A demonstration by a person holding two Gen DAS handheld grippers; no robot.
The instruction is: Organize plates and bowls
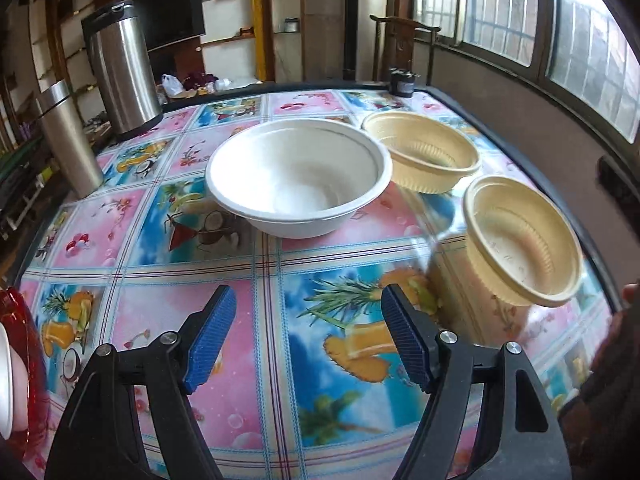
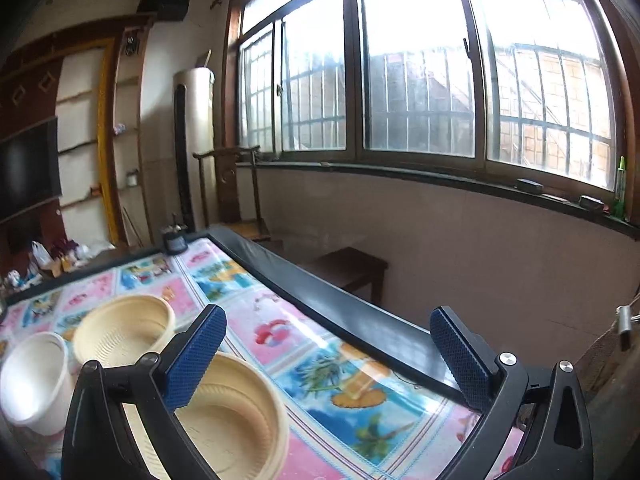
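While three bowls are seen standing apart on the patterned bench (image 1: 256,280), none is yet stacked, so the organizing is judged to be at an early step. The white bowl (image 1: 298,176) is placed at the centre of the left wrist view, upright and empty. A far cream bowl (image 1: 424,156) is set just beside it toward the upper right, their rims nearly touching. A near cream bowl (image 1: 520,240) is found at the right of the frame, well apart from the white one and close to the bench's dark edge.

From the left hand-held gripper (image 1: 308,336) the white bowl lies straight ahead and higher in the frame, with bare cloth between them; the bowls being round, no long axis is offered. In the right wrist view the near cream bowl (image 2: 236,412) is seen at lower left, partly hidden behind the left finger of the right hand-held gripper (image 2: 332,364). That hand-held gripper is judged the nearer to it, and a shift toward the left of its frame would be needed to bring the rim between the fingers.

Both hand-held grippers are spread wide, with nothing held and nothing touched. A steel kettle (image 1: 122,64) and a metal flask (image 1: 68,140) are kept at the upper left, and a red plate (image 1: 30,360) is glimpsed at the lower left edge.
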